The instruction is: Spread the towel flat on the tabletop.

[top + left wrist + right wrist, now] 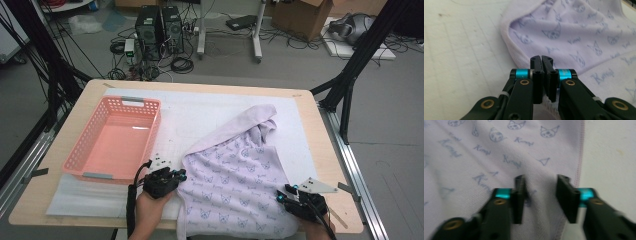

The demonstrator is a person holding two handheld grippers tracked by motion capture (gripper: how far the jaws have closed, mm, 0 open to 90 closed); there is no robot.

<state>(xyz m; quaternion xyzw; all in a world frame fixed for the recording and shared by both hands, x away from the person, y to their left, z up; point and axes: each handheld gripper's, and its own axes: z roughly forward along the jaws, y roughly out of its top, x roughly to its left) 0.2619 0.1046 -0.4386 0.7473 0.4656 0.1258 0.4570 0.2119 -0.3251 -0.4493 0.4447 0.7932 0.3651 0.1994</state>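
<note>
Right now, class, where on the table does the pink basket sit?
In the high view the pink basket sits on the table's left side, on the white mat, left of the lilac garment and just beyond the left gripper.

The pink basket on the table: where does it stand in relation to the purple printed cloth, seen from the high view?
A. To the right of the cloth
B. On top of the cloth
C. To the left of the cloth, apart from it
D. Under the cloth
C: in the high view the pink basket stands on the white mat at the left, with bare mat between it and the purple cloth.
</note>
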